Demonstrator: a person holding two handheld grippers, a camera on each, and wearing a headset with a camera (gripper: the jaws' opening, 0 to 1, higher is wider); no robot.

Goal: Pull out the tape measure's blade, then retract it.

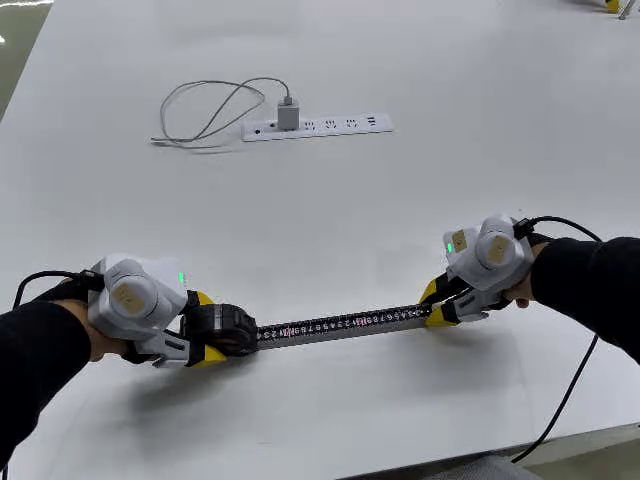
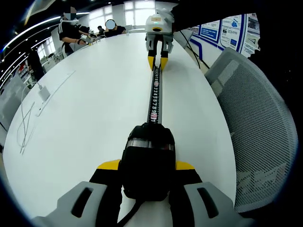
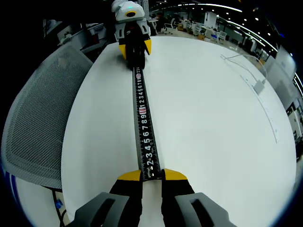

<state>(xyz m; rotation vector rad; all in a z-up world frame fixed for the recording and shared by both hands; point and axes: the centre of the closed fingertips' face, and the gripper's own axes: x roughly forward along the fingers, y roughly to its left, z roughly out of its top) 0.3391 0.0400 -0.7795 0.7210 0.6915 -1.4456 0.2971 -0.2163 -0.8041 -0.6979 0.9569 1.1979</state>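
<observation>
The black tape measure case rests on the white table, held in my left gripper, whose yellow-tipped fingers are shut on its sides. In the left gripper view the case sits between the jaws. Its dark blade with white numerals stretches right along the table to my right gripper, which is shut on the blade's end. The right gripper view shows the blade running from my right gripper to the far case. The right gripper appears far off in the left gripper view.
A white power strip with a plugged charger and a looped grey cable lies at the back of the table. A grey mesh chair stands at the table's near edge. People sit at the far end.
</observation>
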